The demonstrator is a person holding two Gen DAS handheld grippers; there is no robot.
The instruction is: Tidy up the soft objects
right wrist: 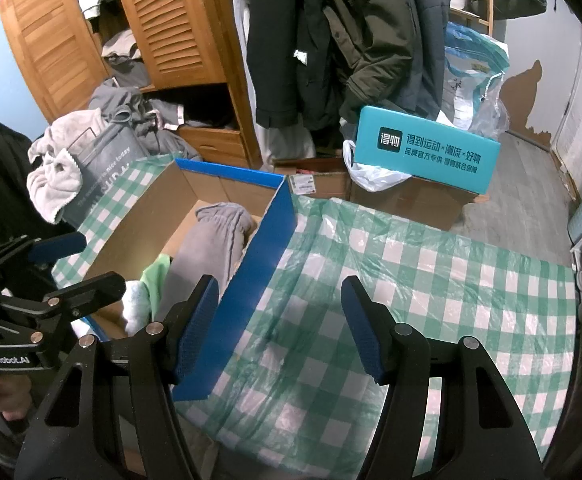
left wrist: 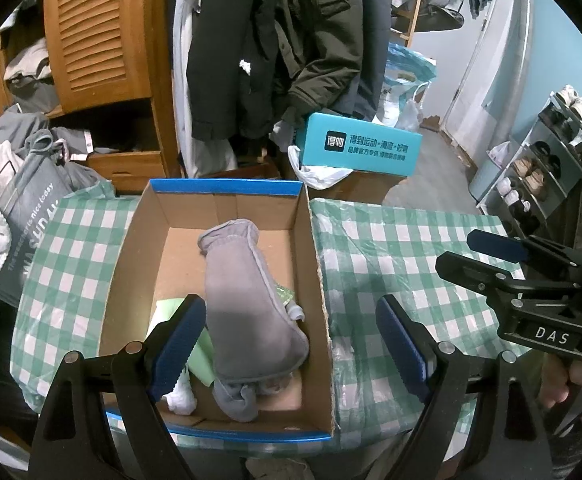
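Left gripper (left wrist: 291, 340): jaws spread wide, empty, above the box.
Grey garment (left wrist: 251, 304): between and ahead of its fingers, inside cardboard box (left wrist: 315, 240).
Right gripper (right wrist: 279, 328): jaws apart, empty, over checked tablecloth (right wrist: 431, 280), box to its left.

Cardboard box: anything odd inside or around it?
Nothing damaged. The grey garment lies loosely, unfolded, in the cardboard box, over a green item and a white one. Both grippers hover open.

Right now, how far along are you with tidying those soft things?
Mostly done, it seems: the grey glove, a green cloth and a white item lie inside the cardboard box. The left gripper and right gripper are open and empty. The checked tablecloth shows nothing left to collect.
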